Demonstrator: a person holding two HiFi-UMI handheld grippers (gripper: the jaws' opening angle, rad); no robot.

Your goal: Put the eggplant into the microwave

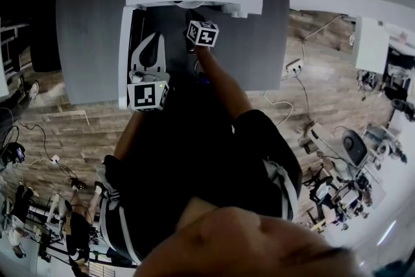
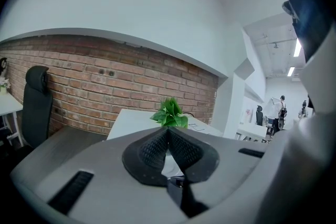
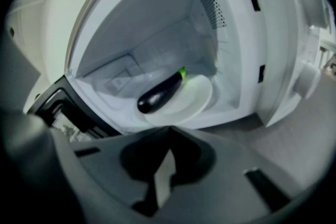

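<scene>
Right gripper view: eggplant (image 3: 160, 93) on plate (image 3: 198, 98) inside microwave (image 3: 273, 34); R gripper (image 3: 168, 136) before microwave, jaws together, empty; L gripper (image 2: 168, 131) likewise.

The eggplant (image 3: 157, 95) is glossy black, its stem (image 3: 182, 74) green at two o'clock; microwave (image 3: 273, 50) and plate (image 3: 198, 98) are white

Person in black shirt (image 1: 188, 159), two handheld grippers.
Short sleeves, white stripe trim at cuffs. Grey-bodied left gripper (image 2: 168, 131) and right gripper (image 3: 167, 136), black pads (image 2: 149, 152) (ribbed on L). White marker cubes (image 1: 148, 95) w/ black squares.
</scene>
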